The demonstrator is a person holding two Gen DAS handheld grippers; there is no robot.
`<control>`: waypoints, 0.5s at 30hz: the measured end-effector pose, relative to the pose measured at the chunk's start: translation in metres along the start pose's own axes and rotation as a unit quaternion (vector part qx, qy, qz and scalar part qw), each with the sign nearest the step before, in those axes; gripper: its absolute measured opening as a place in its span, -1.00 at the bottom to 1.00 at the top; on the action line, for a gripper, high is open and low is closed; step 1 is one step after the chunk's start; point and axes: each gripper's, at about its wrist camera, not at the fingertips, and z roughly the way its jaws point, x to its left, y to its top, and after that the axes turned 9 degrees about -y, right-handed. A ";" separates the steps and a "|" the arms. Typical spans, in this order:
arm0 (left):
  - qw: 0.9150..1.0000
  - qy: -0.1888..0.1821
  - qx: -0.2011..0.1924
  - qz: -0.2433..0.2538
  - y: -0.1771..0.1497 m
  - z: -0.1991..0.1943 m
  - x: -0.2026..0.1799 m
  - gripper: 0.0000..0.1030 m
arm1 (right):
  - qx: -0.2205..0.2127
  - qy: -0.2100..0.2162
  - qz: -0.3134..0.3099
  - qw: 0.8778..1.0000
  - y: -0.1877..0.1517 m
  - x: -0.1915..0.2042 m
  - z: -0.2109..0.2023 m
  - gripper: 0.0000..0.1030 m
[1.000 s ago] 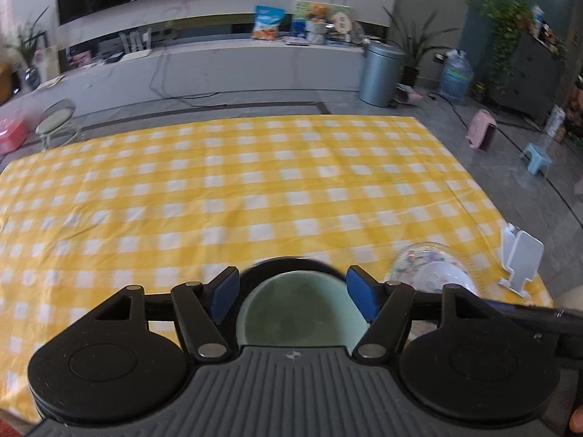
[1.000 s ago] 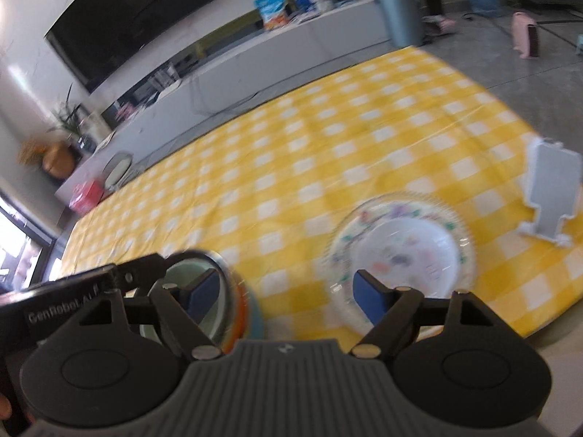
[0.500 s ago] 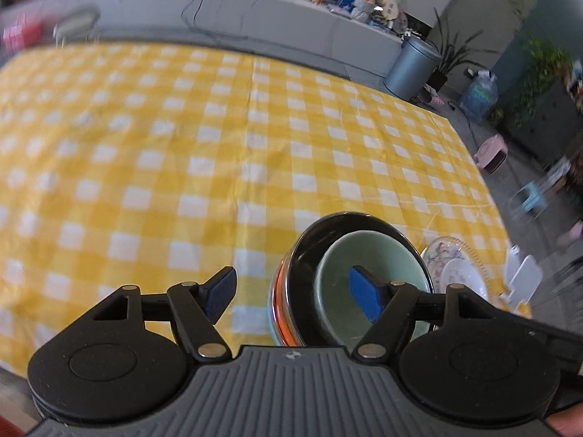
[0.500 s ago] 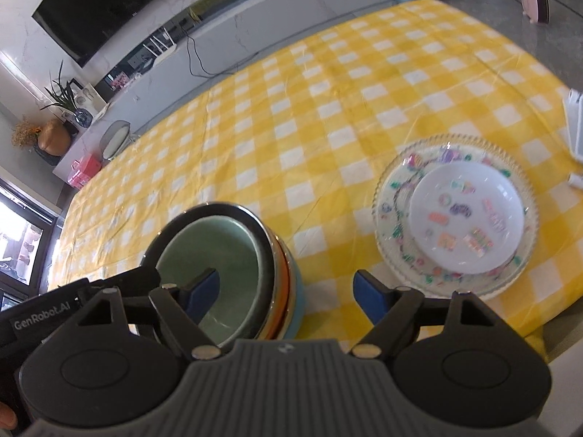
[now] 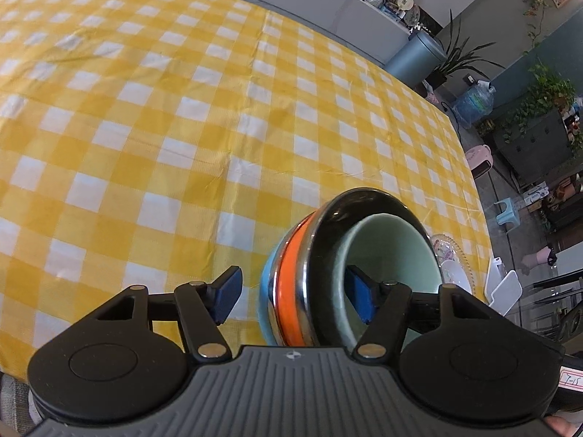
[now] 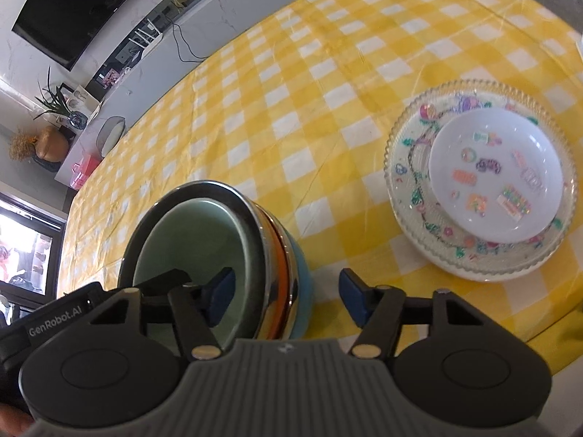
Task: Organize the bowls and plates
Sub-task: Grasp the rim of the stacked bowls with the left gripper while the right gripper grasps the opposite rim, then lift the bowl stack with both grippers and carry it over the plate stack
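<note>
Left wrist view first: the left gripper [image 5: 293,289] is spread wide, straddling the wall of a nested bowl stack [image 5: 349,266] near the front edge of the yellow checked tablecloth [image 5: 182,109]. One blue pad [image 5: 359,296] is seen inside the pale green bowl [image 5: 393,255], the other outside; neither is pressed against it. The green bowl is nested in a black bowl [image 5: 364,200], then an orange bowl [image 5: 289,284] and a light blue bowl [image 5: 267,291].

Over on the right wrist view, the right gripper [image 6: 286,296] is also spread wide across the opposite wall of the same stack, one pad [image 6: 218,291] inside the green bowl. Just to the right, a small white sticker-decorated dish [image 6: 495,174] is seen resting on a clear glass plate [image 6: 404,182], apart from the stack.
</note>
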 end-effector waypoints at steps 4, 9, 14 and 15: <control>1.000 -0.002 0.005 -0.004 0.000 0.005 0.003 0.32 | 0.013 0.012 0.022 1.000 -0.001 -0.005 0.007 0.03; 1.000 -0.014 0.011 0.001 -0.002 0.008 0.003 0.08 | 0.014 0.027 0.031 0.999 -0.001 -0.006 0.009 -0.11; 1.000 -0.003 0.011 0.022 -0.002 0.009 -0.005 0.01 | 0.016 0.039 0.046 0.998 0.000 -0.010 0.010 -0.17; 1.000 0.000 0.011 0.025 -0.003 0.009 -0.006 0.01 | 0.016 0.039 0.048 0.998 0.000 -0.011 0.010 -0.17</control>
